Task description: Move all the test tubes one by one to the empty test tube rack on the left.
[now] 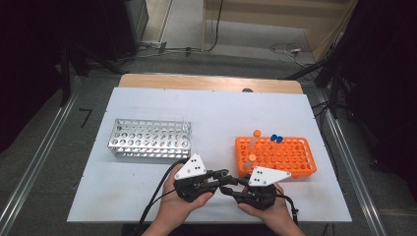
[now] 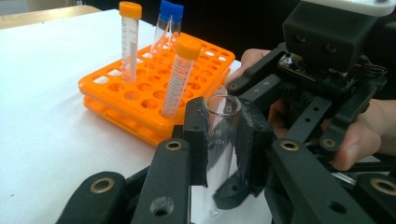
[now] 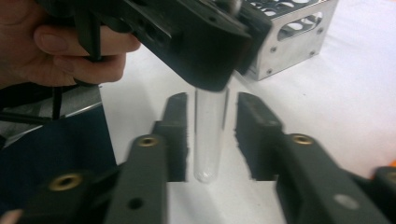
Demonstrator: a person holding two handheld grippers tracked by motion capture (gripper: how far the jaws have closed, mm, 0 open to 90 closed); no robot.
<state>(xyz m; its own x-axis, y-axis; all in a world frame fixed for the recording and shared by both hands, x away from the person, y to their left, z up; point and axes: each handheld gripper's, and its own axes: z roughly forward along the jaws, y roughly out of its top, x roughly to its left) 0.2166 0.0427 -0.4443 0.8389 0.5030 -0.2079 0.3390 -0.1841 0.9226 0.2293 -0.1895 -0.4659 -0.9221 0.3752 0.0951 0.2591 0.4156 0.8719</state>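
My left gripper point(image 2: 223, 123) is shut on a clear glass test tube point(image 2: 220, 140), which stands upright between its pads with the open rim on top. In the right gripper view the tube's rounded lower end point(image 3: 207, 140) hangs between the jaws of my right gripper point(image 3: 212, 112). That gripper is open, with a gap on each side of the glass. Both grippers meet near the table's front edge, the left gripper point(image 1: 222, 176) facing the right gripper point(image 1: 231, 190), each held in a hand.
An orange rack point(image 1: 295, 160) stands just behind the grippers. It holds two orange-capped tubes point(image 2: 180, 74) and two blue-capped tubes point(image 2: 166, 23). A metal rack point(image 1: 147, 138) stands to the left on the white table point(image 1: 216, 113).
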